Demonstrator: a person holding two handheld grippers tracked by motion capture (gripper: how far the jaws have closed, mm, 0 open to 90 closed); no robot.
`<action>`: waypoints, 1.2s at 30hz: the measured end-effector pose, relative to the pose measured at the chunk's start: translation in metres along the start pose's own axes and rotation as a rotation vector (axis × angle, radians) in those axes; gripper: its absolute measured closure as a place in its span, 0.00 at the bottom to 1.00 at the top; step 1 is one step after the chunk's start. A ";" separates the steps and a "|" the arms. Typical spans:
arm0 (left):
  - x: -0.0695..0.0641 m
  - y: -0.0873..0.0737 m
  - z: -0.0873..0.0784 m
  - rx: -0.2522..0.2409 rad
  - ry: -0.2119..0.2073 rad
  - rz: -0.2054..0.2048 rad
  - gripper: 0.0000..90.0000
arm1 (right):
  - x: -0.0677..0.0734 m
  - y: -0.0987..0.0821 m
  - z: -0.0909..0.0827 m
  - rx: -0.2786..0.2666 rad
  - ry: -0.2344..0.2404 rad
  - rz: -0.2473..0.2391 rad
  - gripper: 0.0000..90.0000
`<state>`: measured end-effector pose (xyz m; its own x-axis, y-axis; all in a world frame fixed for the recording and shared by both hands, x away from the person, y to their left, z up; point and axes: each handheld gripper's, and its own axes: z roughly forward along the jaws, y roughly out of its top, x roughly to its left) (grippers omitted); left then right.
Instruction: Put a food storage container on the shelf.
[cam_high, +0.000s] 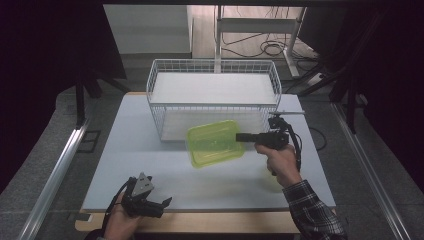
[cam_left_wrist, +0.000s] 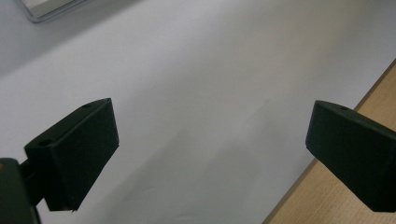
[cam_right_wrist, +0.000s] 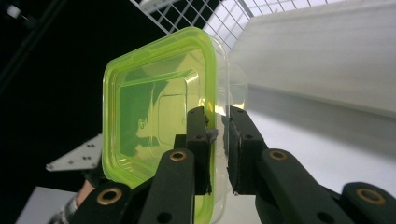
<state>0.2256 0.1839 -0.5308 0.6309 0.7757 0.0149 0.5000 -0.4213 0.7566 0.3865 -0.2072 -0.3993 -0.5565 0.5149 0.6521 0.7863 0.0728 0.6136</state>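
Mostly pale tabletop (cam_high: 150, 150) — wire basket (cam_high: 214, 85), perhaps cables (cam_high: 270, 48) beyond.

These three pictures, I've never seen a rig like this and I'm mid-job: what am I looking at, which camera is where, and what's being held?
No robot here: a person holds a two-jaw tool in each hand. The wide picture comes from a fixed camera above the table, looking forward and down. The other two come from cameras riding on the tools, looking along their black jaws.

On the table stands a white wire basket. The right hand-held gripper is shut on the edge of a yellow-green lidded plastic container, carried in front of the basket; the right gripper view shows the jaws pinching its rim. Whether the container is clear of the table I cannot tell.

The left hand-held gripper sits at the table's near edge, its jaws wide open with nothing between them, as the left gripper view shows.
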 end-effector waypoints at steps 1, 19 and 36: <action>0.000 0.000 0.000 0.000 0.001 0.000 0.03 | 0.000 0.002 0.000 -0.004 0.004 0.004 0.89; 0.000 0.000 0.000 0.000 0.000 0.005 0.03 | 0.027 0.047 -0.007 -0.072 -0.031 -0.032 0.89; 0.001 0.000 -0.001 -0.021 -0.018 -0.009 0.02 | 0.029 0.082 -0.013 -0.131 -0.078 -0.020 0.89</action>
<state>0.2255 0.1852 -0.5299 0.6369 0.7709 -0.0038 0.4932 -0.4037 0.7706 0.4314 -0.1973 -0.3242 -0.5449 0.5794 0.6061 0.7309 -0.0261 0.6820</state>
